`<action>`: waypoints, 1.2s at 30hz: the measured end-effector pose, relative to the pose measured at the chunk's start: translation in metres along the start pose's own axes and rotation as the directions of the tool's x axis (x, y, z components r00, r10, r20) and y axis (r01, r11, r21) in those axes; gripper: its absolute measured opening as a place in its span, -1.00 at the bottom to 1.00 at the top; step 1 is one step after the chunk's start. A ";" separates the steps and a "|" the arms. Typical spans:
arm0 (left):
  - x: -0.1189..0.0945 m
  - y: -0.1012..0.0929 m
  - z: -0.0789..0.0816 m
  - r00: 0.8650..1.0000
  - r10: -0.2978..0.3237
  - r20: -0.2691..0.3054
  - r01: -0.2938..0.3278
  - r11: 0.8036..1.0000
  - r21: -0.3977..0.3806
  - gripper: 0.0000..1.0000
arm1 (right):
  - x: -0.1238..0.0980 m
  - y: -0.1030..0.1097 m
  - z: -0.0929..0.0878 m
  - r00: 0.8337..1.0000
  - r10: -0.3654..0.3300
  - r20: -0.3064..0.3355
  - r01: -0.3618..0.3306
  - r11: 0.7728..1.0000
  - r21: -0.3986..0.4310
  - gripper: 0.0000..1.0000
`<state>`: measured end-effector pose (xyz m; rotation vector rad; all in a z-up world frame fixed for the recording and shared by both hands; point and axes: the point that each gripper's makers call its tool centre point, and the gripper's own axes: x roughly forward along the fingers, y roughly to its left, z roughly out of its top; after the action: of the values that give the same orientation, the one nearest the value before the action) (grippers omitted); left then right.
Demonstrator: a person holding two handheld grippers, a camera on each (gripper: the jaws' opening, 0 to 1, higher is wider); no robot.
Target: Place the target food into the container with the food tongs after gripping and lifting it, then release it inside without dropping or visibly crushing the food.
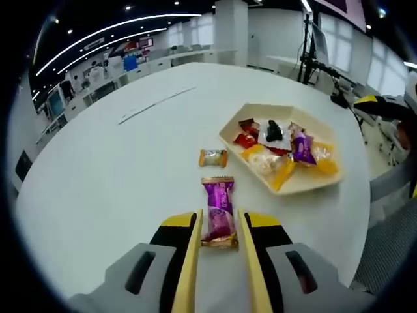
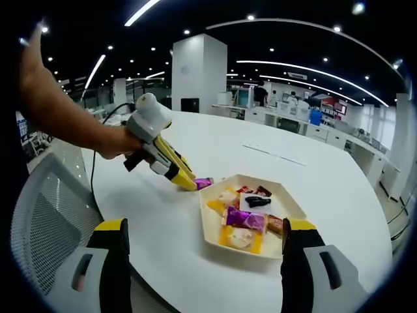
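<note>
**Purple candy between the left tongs on a white table**

Open-plan office space with ceiling light strips and rows of desks surrounds a large round white table (image 1: 98,189). On it sits a cream hexagonal tray (image 1: 311,182) near the table's far-right edge in the left gripper view, holding a mix of wrapped sweets: yellow, red, purple and black-and-white packets.

A purple wrapped candy (image 1: 219,212) lies flat on the table, short of the tray. The left gripper (image 1: 219,231) has its yellow tong blades on either side of this candy, close against its lower half; whether they are actually squeezing it or only bracketing it I cannot tell. The right gripper view shows the same thing from across the table: a hand (image 2: 120,142) holds the left gripper slanted down to the tabletop, with the candy's purple end poking out at the tip, just beside the tray's near corner.

A small gold-wrapped candy (image 1: 213,158) lies alone on the table between the purple candy and the tray.

The right gripper (image 2: 203,244) hangs above the table edge with its jaws spread wide, the tray between them in view, nothing held. A mesh chair back (image 2: 45,222) stands beside the table.
</note>
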<state>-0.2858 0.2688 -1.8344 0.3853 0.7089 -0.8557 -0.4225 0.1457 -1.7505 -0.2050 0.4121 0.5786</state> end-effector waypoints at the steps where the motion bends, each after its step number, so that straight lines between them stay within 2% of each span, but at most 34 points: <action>1: 0.002 0.000 -0.003 1.000 0.002 -0.015 -0.002 1.000 0.007 -0.51 | 0.000 0.000 0.000 1.000 -0.002 0.001 0.002 1.000 0.000 0.92; 3: 0.002 0.000 -0.006 1.000 0.007 -0.030 -0.007 1.000 -0.013 -0.54 | 0.000 0.000 0.000 1.000 -0.001 0.000 0.001 1.000 0.003 0.92; 5: 0.001 0.003 -0.003 1.000 0.018 -0.020 -0.018 1.000 -0.014 -0.58 | 0.000 0.000 0.000 1.000 -0.002 -0.001 0.002 1.000 -0.003 0.92; 8: -0.001 0.003 -0.004 1.000 0.025 -0.017 -0.025 0.999 0.033 -0.62 | 0.000 -0.001 0.000 1.000 -0.004 0.001 0.004 1.000 -0.002 0.91; 19: -0.006 0.003 -0.004 1.000 -0.012 -0.020 0.013 1.000 0.027 -0.64 | 0.000 -0.001 0.001 1.000 -0.005 0.002 0.005 1.000 -0.004 0.92; 23: -0.011 0.003 0.001 0.999 -0.037 -0.022 0.038 0.998 0.043 -0.64 | 0.000 -0.001 0.000 1.000 -0.006 0.002 0.006 1.000 -0.002 0.92; 27: -0.017 0.001 0.007 0.995 -0.093 -0.027 0.095 0.992 0.081 -0.64 | -0.001 -0.002 0.001 1.000 -0.007 0.007 0.007 1.000 0.008 0.93; 34: -0.031 0.010 0.020 0.992 -0.120 -0.040 0.124 0.984 0.131 -0.63 | 0.000 -0.002 0.001 1.000 -0.006 0.008 0.006 1.000 0.012 0.95; 36: -0.035 0.010 0.025 0.988 -0.145 -0.045 0.150 0.977 0.151 -0.63 | 0.000 -0.002 0.001 1.000 -0.005 0.006 0.005 1.000 0.011 0.96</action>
<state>-0.2835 0.2799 -1.7913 0.4911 0.7112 -1.0504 -0.4215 0.1448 -1.7494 -0.1938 0.4083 0.5714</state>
